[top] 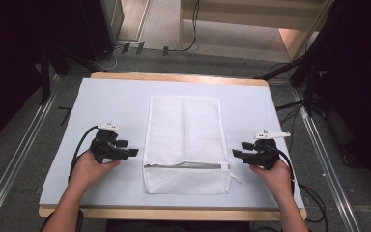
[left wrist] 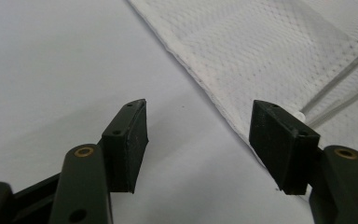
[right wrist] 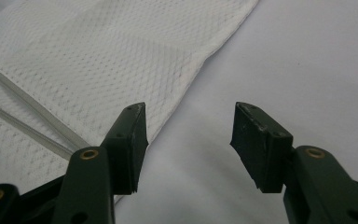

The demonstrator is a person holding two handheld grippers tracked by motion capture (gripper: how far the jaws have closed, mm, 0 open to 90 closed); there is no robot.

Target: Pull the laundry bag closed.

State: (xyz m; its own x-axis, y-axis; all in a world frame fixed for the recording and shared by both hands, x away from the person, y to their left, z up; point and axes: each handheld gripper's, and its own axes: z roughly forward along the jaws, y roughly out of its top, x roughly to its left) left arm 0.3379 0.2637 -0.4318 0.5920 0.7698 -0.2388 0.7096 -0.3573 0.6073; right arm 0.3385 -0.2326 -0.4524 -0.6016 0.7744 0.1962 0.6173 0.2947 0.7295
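Nearest to the person, at about 7 o'clock on the table (top: 63, 193), sits the left gripper (top: 134, 152), and at about 5 o'clock sits the right gripper (top: 235, 152). Both point in toward the middle. The left gripper (left wrist: 198, 140) has its jaws spread wide with nothing but bare table between them, and one jaw tip sits just over the bag's side edge. The right gripper (right wrist: 189, 140) is also spread open and holds nothing, with one jaw just beside the other side edge. Between the two grippers lies the white mesh laundry bag (top: 186, 140), flat in the middle of the table. Its near end is at 6 o'clock and its far end reaches toward 12 o'clock. A grey zipper (top: 186, 166) runs across the bag close to the near end, from 9 o'clock to 3 o'clock, and it looks closed. The work looks like it is only at the start: the bag is lying smooth and untouched, and no one has grabbed it, folded it or opened it yet. So nearly all of the job is left to do. Counting up: two grippers, two hands, one bag, one zipper, one table.
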